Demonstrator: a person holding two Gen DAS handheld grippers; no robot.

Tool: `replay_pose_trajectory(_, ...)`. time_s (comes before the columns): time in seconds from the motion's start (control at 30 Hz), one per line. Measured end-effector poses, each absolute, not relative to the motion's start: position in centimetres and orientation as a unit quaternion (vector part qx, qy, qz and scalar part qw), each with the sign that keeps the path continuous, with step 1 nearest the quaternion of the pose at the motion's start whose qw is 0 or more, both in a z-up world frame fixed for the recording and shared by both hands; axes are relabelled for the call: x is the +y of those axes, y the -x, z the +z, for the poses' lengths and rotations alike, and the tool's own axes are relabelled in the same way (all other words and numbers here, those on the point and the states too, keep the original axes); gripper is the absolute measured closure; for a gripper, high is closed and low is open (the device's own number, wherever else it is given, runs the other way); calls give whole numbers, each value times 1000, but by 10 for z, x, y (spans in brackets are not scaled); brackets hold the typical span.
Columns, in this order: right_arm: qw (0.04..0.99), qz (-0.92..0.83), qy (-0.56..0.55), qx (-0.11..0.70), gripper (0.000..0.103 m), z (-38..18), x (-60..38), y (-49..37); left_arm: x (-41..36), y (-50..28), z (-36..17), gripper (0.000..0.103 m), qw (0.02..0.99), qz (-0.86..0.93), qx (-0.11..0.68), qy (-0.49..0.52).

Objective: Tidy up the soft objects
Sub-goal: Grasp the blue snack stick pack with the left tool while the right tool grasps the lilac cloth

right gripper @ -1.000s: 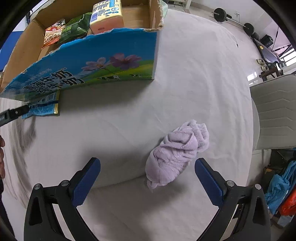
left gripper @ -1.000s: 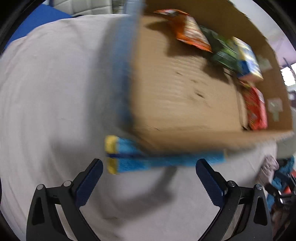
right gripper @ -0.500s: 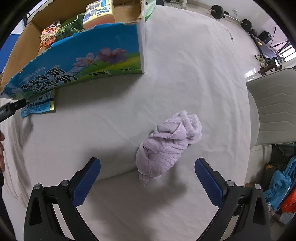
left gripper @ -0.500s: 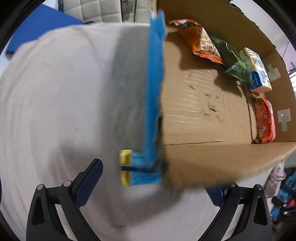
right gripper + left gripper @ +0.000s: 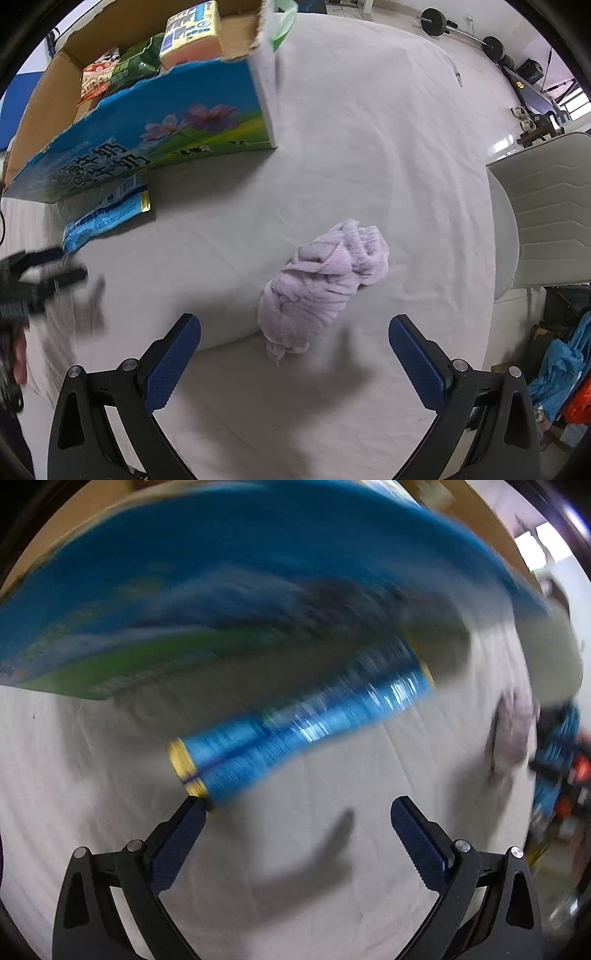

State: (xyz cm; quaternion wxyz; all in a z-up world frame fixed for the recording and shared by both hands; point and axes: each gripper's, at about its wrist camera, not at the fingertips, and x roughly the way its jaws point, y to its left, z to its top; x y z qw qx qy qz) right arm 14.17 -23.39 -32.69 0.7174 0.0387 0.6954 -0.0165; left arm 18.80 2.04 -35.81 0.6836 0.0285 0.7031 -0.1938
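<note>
Left wrist view, heavy motion blur. Left gripper jaws spread wide, nothing between them. Blue packet with yellow end seams lies on the white-covered counter, slanted, near end just touching or right beside the left finger tip; blur makes it hard to tell which. Blue-and-green printed wall of the cardboard box fills the top of the view, packet's far end close under it. Pale lilac cloth smeared at far right.

Right wrist view, sharp. Right gripper jaws apart, empty. Lilac knitted cloth, bunched in a lump, sits on the counter just ahead of and between the fingers, not touched. Cardboard box upper left, snack bags and a yellow carton inside. Blue packet flat on the counter in front of the box wall. Left gripper blurred at left edge, near the packet. Grey chair at right.
</note>
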Motion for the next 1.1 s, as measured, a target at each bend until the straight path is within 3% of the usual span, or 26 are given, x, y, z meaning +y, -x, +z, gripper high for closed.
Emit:
replay_pose_trajectory(0.27, 711, -31, -52, 701, 0, -334, -257, -150, -39, -196, -329, 2, 733, -154, 643, -159)
replay_pose_trajectory(0.3, 708, -31, -58, 703, 0, -335, -260, -152, -47, -198, -331, 5, 731, -157, 642, -170)
replay_pose_trajectory(0.37, 702, -32, -63, 709, 0, -340, -266, -154, -69, -206, -341, 26, 716, -161, 649, -199)
replay_pose_trajectory(0.53, 686, -30, -60, 724, 0, -353, -267, -158, -101, -204, -370, 46, 686, -156, 669, -239)
replay_pose_trajectory(0.77, 654, -29, -127, 745, 0, -370, -285, -158, -66, -204, -368, 62, 656, -117, 743, -64)
replay_pose_trajectory(1.03, 632, -33, -197, 748, 0, -387, -300, -173, -66, -176, -367, 63, 604, -112, 785, 76)
replay_pose_trajectory(1.07, 630, -32, -207, 748, 4, -389, -300, -176, -73, -173, -369, 63, 605, -109, 786, 72)
replay_pose_trajectory(1.1, 628, -32, -211, 748, 16, -390, -300, -179, -83, -169, -373, 63, 605, -107, 786, 62)
